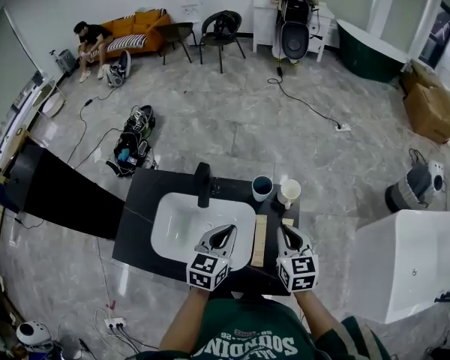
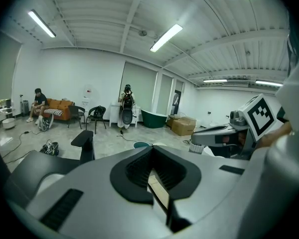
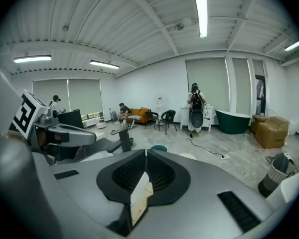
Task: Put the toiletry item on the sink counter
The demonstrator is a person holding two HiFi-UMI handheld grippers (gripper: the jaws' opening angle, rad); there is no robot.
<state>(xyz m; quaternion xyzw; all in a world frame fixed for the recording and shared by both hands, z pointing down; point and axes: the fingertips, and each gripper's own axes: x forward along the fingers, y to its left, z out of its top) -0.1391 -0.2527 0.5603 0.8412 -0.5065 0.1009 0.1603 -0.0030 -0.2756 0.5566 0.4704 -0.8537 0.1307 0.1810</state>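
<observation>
Toiletry item (image 1: 259, 240) lies just beside right tool (image 1: 288, 235).

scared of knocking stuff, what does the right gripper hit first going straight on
Probably the round teal cup, showing just above the right gripper's closed tongs; depth is unclear, so the black counter could come first.

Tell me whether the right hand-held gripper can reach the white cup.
Probably yes: the white cup stands ahead of the right hand-held gripper, nothing tall between; its shut jaws must open first.
</observation>
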